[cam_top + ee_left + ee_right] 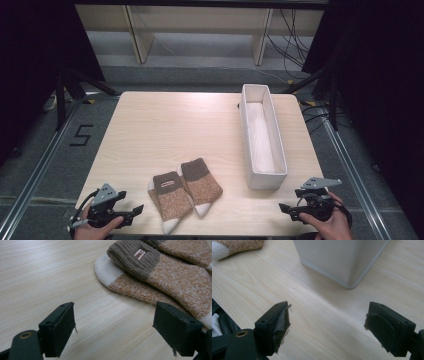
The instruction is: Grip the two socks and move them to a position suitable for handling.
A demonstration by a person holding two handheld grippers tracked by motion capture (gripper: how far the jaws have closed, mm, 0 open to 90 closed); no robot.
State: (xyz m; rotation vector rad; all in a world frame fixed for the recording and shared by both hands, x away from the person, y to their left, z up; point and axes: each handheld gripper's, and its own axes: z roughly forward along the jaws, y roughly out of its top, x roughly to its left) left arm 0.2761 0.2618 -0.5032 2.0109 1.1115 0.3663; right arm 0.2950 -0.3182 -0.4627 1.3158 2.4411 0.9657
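Left gripper (131, 212): lower left of the high view, held in a hand at the near table edge; jaws spread wide, nothing between them. In the left gripper view the jaws frame bare wood, with the socks at upper right.

Pair of socks (182, 192): lower centre of the high view, flat on the table (165, 125), just right of the left gripper and apart from it. The two lie side by side and partly overlapping, brown cuffs toward the top of the frame, white toes toward the bottom; long axes run top to bottom, slightly fanned.

White box (262, 135): right of centre, a long narrow open tray, long axis also running top to bottom, nothing inside.

Right gripper (286, 209): lower right, below the box's near end; jaws likewise wide apart and holding nothing.

Judgement: the left gripper is plainly nearer the socks, which lie to its right, crosswise to its reach; the box is nearer the right.
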